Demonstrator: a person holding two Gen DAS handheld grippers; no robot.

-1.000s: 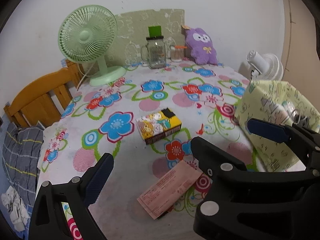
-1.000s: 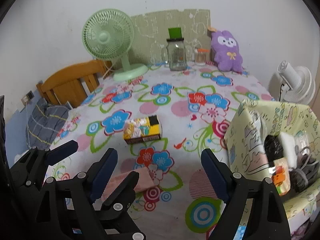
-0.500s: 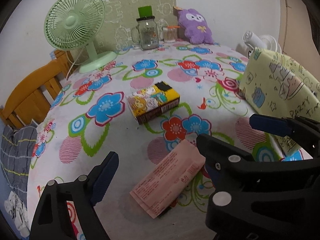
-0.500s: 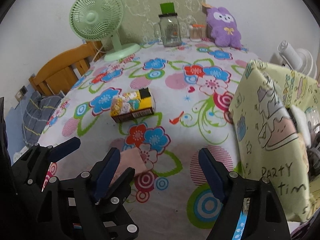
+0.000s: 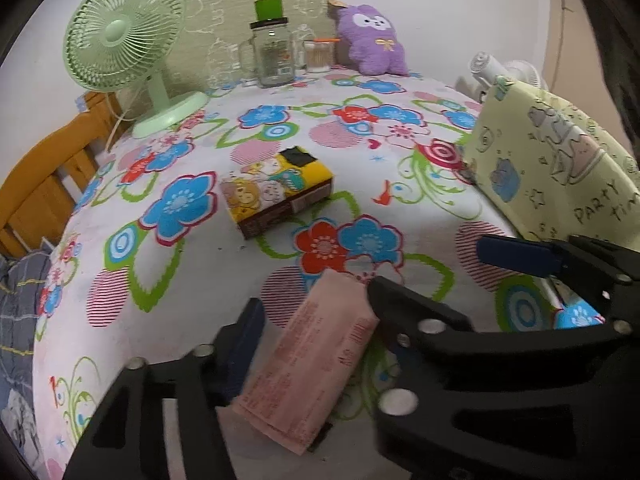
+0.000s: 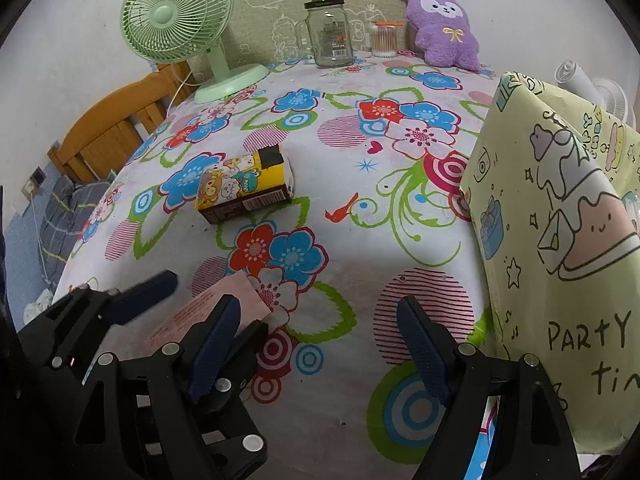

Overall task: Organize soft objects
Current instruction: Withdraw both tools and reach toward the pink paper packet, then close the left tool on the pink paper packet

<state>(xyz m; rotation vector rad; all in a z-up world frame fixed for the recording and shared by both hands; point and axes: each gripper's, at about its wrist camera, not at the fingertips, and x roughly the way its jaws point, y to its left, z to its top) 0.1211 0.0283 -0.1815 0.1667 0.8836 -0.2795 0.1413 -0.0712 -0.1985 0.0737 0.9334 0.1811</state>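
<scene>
Pink tissue pack (image 5: 310, 364) between closing left tool (image 5: 316, 316), contact unclear, right tool (image 6: 320, 320) wide, empty

The left black plastic two-finger gripper (image 5: 312, 320) has angular, bracket-like finger arms, each faced on its inner side with a dark blue ribbed pad (image 5: 246, 332). Round silver screw heads (image 5: 398, 403) dot the arms, and slot-shaped cut-outs open the frame near its base. The right black plastic two-finger gripper (image 6: 320, 340) is built alike: long blue ribbed pads (image 6: 422, 350) on the inner faces, silver screws (image 6: 466, 347) at the joints, triangular and rectangular openings through the matte black frame. No hand or sleeve shows in either view.
</scene>
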